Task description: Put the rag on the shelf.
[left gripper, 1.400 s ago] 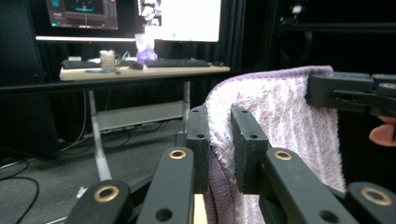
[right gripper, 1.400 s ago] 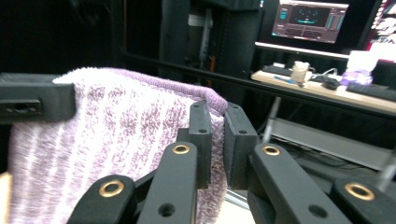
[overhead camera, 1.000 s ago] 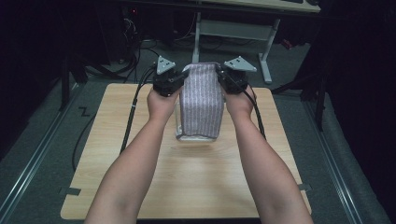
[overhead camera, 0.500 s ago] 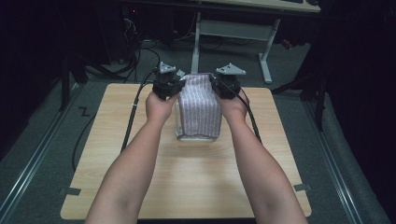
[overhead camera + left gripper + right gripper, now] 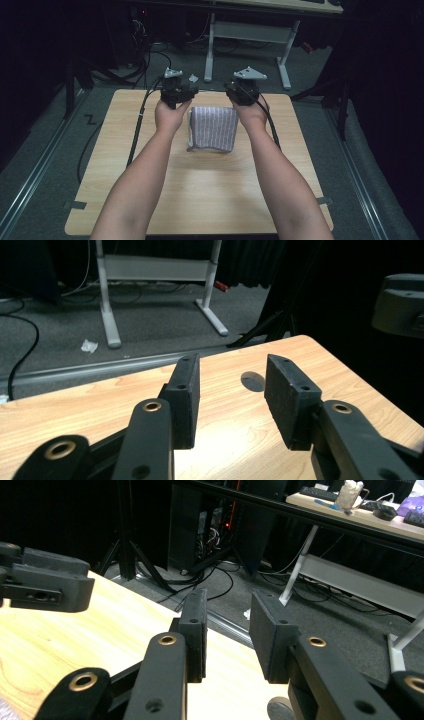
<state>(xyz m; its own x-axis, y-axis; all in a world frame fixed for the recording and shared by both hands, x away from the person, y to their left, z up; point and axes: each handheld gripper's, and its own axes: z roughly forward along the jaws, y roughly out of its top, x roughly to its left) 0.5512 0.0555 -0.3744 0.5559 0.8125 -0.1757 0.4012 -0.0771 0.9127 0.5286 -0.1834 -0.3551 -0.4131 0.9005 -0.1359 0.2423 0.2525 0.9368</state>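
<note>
A grey striped cloth point(image 5: 212, 128) lies folded flat on the wooden table point(image 5: 200, 200), between the person's two hands. My left gripper point(image 5: 177, 90) hovers just past the cloth's far left corner, and my right gripper point(image 5: 243, 91) just past its far right corner. In the left gripper view the jaws point(image 5: 232, 367) stand apart with only bare tabletop between them. The right gripper view has its jaws point(image 5: 227, 600) apart as well, holding nothing, over the table's far edge. Both grippers are open and clear of the cloth.
A desk frame with white legs point(image 5: 212, 45) stands beyond the table's far edge, with cables point(image 5: 145, 55) on the grey floor. Black cables point(image 5: 137, 130) trail from the grippers across the table's left and right sides. The near half of the table is bare wood.
The cloth's far edge, held up between the grippers a second ago, now lies flat on the table. Both grippers have let go and moved apart toward the far edge.
</note>
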